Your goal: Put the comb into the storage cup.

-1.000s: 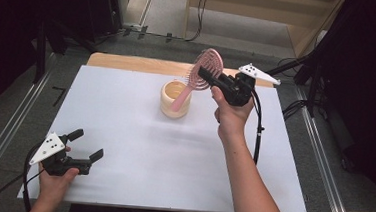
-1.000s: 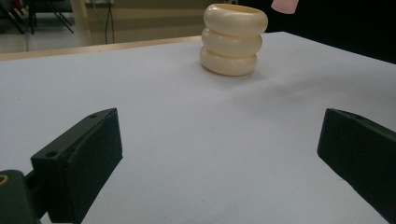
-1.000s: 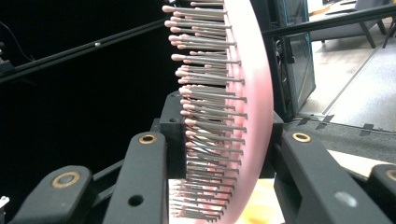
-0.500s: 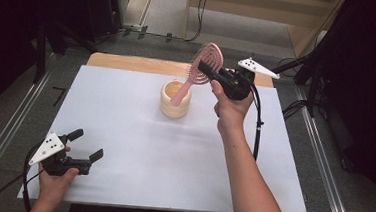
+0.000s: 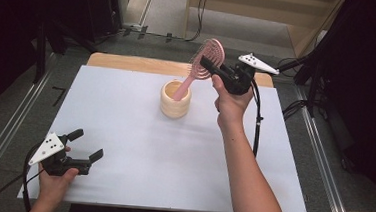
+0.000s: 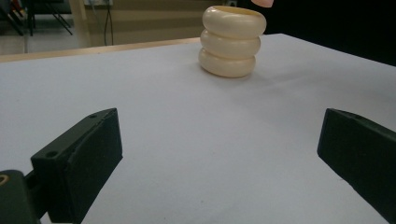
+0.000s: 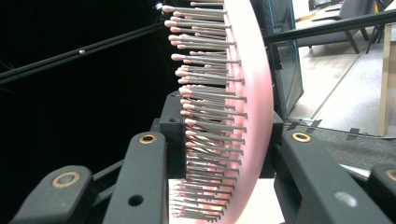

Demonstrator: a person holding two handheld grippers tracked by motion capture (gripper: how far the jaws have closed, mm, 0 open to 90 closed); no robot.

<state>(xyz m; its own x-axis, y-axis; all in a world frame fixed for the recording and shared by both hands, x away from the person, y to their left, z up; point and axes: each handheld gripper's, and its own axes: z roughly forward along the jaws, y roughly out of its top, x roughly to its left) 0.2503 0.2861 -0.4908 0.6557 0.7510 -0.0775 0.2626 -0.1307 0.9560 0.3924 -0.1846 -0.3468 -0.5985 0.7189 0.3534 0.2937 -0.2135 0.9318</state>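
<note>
Since the earlier frame, the pink hairbrush (image 5: 202,69) is tipped slightly steeper, its handle lowered into the cream ringed cup (image 5: 175,100) at the table's far centre. It is pinched at the head by the right gripper (image 5: 209,67), presumably for standing upright. The left gripper (image 5: 87,145) is held spread at the near left.

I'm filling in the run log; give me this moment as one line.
right gripper: shut on pink hairbrush head | handle tip in cream cup | left gripper: open, holding nothing, near table corner

Right gripper (image 5: 207,67) raised and clamped; left gripper (image 5: 86,145) low, jaws apart.
</note>
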